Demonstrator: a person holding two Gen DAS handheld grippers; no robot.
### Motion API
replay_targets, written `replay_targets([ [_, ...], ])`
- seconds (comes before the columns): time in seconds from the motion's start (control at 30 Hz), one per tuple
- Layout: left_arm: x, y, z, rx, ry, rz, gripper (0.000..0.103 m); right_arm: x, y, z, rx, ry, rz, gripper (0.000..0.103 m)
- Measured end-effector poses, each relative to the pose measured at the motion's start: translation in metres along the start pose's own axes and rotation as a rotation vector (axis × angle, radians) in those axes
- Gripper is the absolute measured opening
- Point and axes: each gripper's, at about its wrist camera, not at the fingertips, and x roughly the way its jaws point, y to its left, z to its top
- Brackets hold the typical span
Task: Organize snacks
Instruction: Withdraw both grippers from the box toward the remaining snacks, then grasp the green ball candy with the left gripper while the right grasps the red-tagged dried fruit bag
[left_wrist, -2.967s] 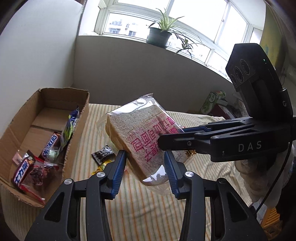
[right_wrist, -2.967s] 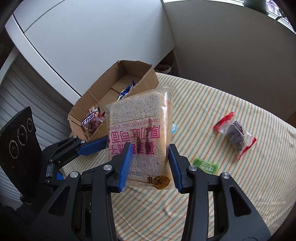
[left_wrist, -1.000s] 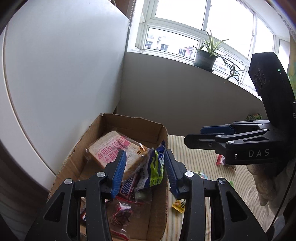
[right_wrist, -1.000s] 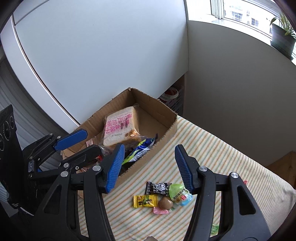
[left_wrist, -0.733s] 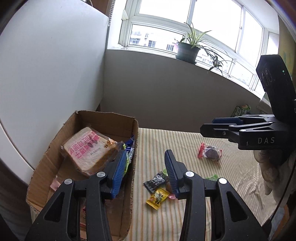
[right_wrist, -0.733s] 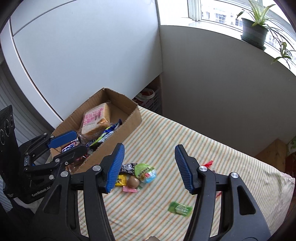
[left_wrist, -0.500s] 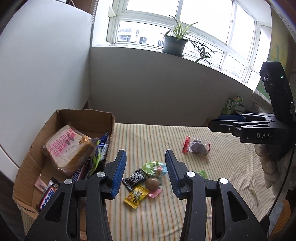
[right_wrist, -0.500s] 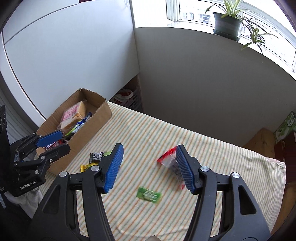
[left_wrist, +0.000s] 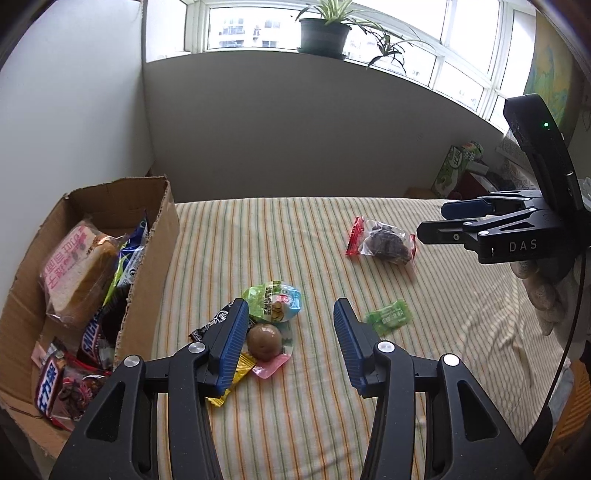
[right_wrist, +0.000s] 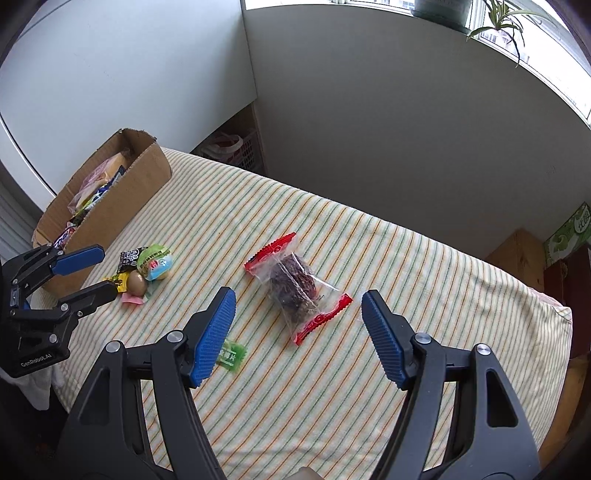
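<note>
The left gripper (left_wrist: 290, 338) was opening, empty, above the egg (left_wrist: 263, 341); the right gripper (right_wrist: 297, 334) stood spread and empty over the red-ended packet (right_wrist: 297, 286). Each would do best to drop straight and straddle its snack before closing. In the box (left_wrist: 146, 258), one wrapper read "SNICKERS" (left_wrist: 89, 332).

**Both tongs empty, angled down**

Left tongs (left_wrist: 290, 341) tilted downward, jaws opening, nothing gripped between the blue pads. Right tongs (right_wrist: 295, 334) also pitched down, jaws wide apart, pads clear of everything. A gloved hand (left_wrist: 543, 291) holds the right tongs, seen from the left wrist view.
</note>
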Motion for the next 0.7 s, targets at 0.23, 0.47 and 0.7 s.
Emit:
replay_targets([
  [0.23,0.028,-0.006,-0.004,0.035,0.074,0.042,0.047,0.025,0.000,0.003,-0.061,0.020,-0.001,0.073],
  [0.47,0.043,0.000,0.001,0.007,0.095,0.069,0.047,0.044,0.010,0.013,-0.136,0.026,0.014,0.073],
  [0.7,0.053,0.001,0.002,-0.007,0.117,0.063,0.041,0.061,0.019,0.017,-0.190,0.056,0.016,0.073],
])
